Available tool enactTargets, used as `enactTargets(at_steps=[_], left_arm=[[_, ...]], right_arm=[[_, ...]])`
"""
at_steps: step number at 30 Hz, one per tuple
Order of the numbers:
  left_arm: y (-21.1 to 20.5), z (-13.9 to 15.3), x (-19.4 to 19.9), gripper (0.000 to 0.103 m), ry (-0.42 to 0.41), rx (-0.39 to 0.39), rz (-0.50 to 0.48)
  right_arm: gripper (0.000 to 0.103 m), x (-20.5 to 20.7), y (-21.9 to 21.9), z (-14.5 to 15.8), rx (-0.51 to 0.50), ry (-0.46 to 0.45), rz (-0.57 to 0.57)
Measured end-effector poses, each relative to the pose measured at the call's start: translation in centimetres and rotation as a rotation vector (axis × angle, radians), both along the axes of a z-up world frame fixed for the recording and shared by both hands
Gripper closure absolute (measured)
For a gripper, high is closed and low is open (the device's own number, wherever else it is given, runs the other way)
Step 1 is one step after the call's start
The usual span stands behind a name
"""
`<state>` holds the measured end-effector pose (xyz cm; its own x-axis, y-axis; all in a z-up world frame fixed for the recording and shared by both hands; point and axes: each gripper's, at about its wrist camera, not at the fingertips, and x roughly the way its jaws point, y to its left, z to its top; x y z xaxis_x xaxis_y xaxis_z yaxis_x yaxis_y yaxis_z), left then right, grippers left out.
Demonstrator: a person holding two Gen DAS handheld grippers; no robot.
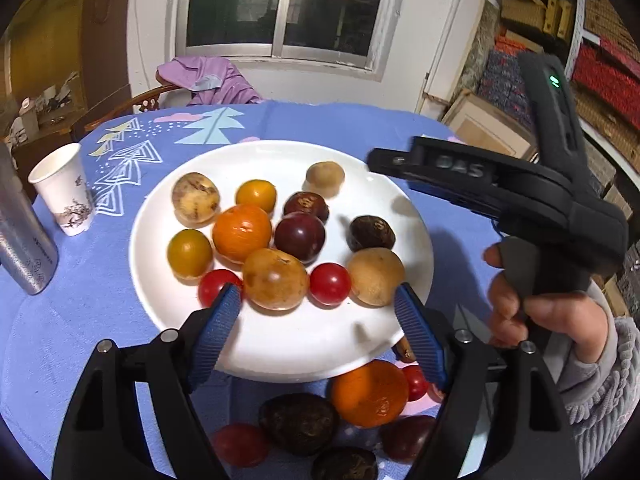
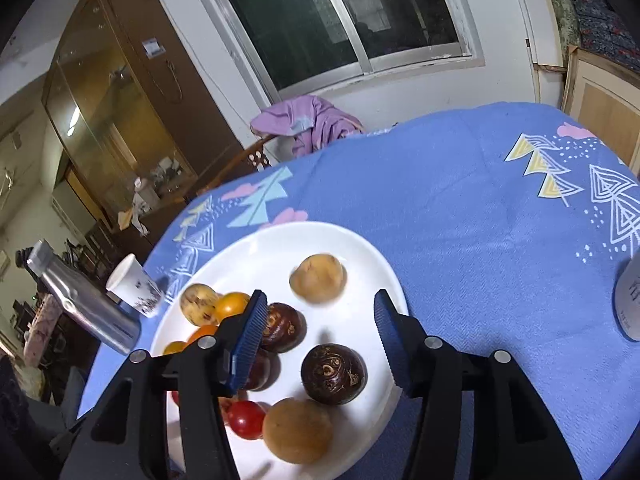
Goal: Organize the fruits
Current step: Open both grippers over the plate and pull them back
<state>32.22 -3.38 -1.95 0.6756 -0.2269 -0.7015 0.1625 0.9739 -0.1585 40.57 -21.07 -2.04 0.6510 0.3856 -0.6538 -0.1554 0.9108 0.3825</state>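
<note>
A white plate (image 1: 280, 344) on the blue tablecloth holds several fruits: an orange (image 1: 241, 233), a dark plum (image 1: 299, 237), red cherry tomatoes (image 1: 330, 283), tan round fruits (image 1: 275, 279) and a dark brown wrinkled fruit (image 1: 371, 233). My left gripper (image 1: 318, 320) is open and empty above the plate's near edge. More fruits lie on the cloth below it, among them an orange (image 1: 369, 394). My right gripper (image 2: 320, 344) is open and empty above the plate (image 2: 360, 264), over the dark brown fruit (image 2: 334, 374). It also shows in the left wrist view (image 1: 460, 168).
A paper cup (image 1: 64, 190) and a silver metal bottle (image 1: 22, 236) stand left of the plate. A pale container (image 2: 630, 300) stands at the right edge of the cloth. A chair with purple clothing (image 1: 212, 80) is behind the table. Boxes are stacked at the right.
</note>
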Motion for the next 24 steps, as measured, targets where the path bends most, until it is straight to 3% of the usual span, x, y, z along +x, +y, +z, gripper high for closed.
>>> enactTargets(at_steps=[6,8,10,12,18,21,24], left_arm=[[3.0,1.2,-2.0,0.022,-0.022,-0.037,0.068],[4.1,1.2,-3.3,0.021,-0.034,-0.03,0.087],[5.1,1.1,-4.7,0.013,-0.046,-0.022,0.117],[6.3,0.9,-6.0,0.012,-0.047,-0.034,0.139],[9.3,-0.6,-9.3,0.012,-0.016,-0.096,0.197],[9.3,-1.2,-10.3,0.011,-0.021,-0.053,0.212],[9.0,-1.7,-10.5,0.01,-0.027,0.006,0.22]], right_arm=[[0.034,-3.3,-0.9,2.6,0.081,-0.003,-0.004],[0.033,-4.8,-0.8,3.8,0.075,-0.003,0.005],[0.028,-7.2,-0.9,4.7,0.064,-0.032,0.009],[0.027,-9.7,-1.1,5.1,0.031,-0.053,0.012],[0.024,-16.2,-3.8,2.8,0.009,-0.057,-0.043],[0.021,-17.5,-5.1,0.9,-0.025,-0.014,-0.079],[0.017,-17.2,-6.2,0.0,0.054,0.046,-0.108]])
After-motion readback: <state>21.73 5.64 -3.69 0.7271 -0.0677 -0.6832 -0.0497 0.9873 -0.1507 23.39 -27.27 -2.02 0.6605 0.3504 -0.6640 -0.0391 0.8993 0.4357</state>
